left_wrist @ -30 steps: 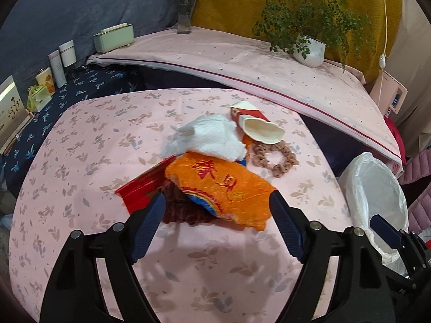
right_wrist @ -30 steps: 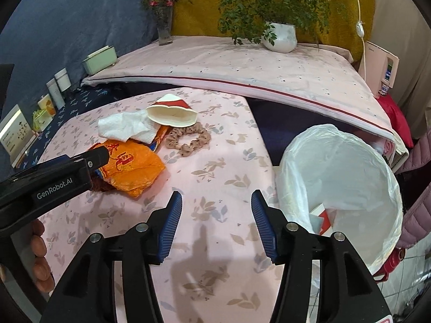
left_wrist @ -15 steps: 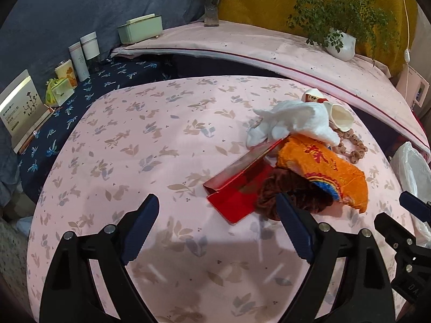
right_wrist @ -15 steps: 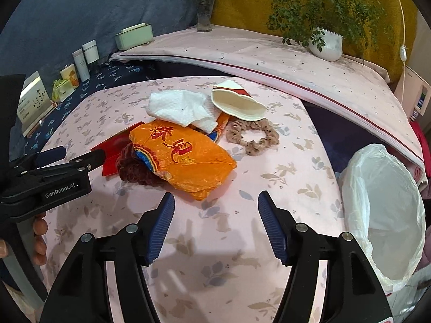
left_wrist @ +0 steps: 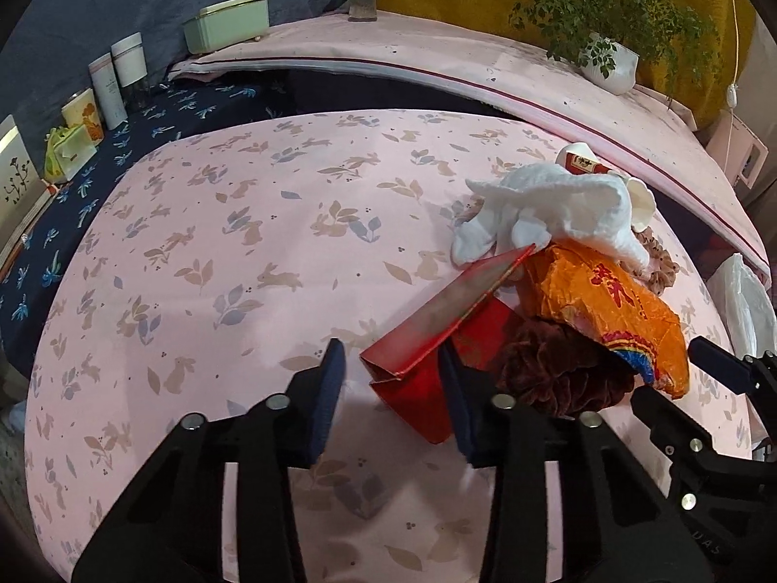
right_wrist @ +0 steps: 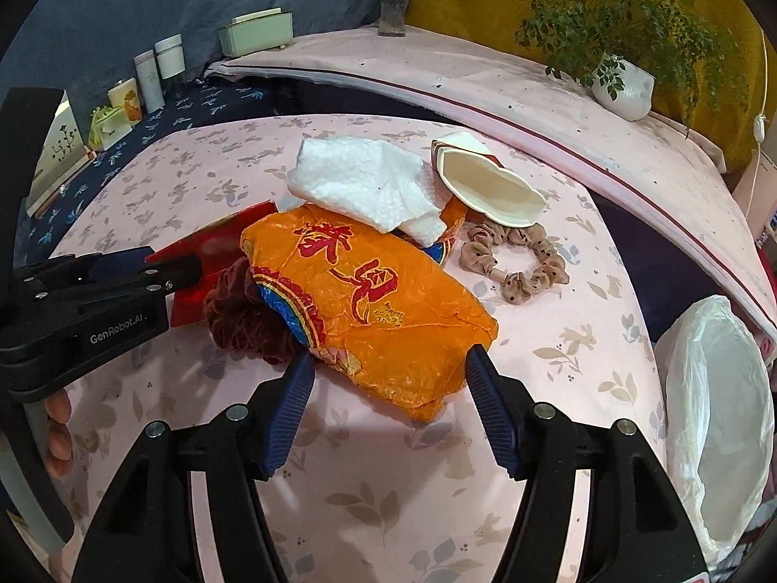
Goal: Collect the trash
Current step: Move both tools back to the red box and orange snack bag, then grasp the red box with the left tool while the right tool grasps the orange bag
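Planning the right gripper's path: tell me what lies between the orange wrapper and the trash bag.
In the right wrist view, only bare floral tablecloth lies between the orange wrapper and the trash bag.

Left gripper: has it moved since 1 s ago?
Yes. The left gripper swung left off the orange wrapper to the red envelope, whose near corner now sits between its open jaws. The pile itself looks unmoved on the tablecloth.

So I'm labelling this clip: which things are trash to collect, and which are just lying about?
Trash job: folded red paper box, orange plastic wrapper, crumpled white tissue, flattened paper cup, white-lined bin.

Lying about: beige dotted scrunchie, potted plant, green tissue box.
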The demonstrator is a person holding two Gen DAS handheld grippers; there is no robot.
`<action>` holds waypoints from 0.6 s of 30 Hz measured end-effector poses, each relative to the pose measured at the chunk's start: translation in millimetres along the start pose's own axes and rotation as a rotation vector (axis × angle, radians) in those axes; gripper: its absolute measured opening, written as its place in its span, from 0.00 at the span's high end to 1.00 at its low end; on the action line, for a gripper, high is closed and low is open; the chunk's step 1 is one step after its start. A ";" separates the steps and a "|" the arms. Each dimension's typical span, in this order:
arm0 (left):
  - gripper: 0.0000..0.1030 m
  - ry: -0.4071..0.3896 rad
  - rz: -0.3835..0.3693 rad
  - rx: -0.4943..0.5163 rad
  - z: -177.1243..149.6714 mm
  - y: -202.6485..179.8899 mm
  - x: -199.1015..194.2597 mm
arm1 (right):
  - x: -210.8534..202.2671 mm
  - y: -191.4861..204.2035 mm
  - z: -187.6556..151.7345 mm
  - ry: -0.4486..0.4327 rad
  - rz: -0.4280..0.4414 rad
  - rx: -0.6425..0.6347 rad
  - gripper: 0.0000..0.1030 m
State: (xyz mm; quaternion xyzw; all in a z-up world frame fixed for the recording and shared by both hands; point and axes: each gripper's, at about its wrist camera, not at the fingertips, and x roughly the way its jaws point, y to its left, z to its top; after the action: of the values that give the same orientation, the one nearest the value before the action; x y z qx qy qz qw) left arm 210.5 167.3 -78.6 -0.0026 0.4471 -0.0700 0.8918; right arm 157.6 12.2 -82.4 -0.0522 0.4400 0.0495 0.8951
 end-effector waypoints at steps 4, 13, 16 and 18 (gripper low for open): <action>0.90 -0.006 -0.027 0.006 -0.8 -4.6 -3.7 | 1.7 -0.7 -0.1 0.011 0.009 -0.003 0.61; 0.99 -0.063 -0.057 -0.028 1.4 -10.7 -36.0 | -24.9 -6.1 0.4 -0.034 0.035 0.007 0.93; 1.00 -0.092 -0.062 -0.033 4.2 -16.7 -54.0 | -42.1 -14.1 3.8 -0.071 0.044 0.027 0.95; 1.00 -0.111 -0.068 -0.033 7.3 -23.0 -66.5 | -55.8 -21.2 6.1 -0.100 0.045 0.042 0.95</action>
State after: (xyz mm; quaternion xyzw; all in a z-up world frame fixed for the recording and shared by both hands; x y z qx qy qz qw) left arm 174.2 152.5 -19.7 -0.0363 0.3979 -0.0926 0.9120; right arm 131.3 -10.3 -33.4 -0.0210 0.3966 0.0628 0.9156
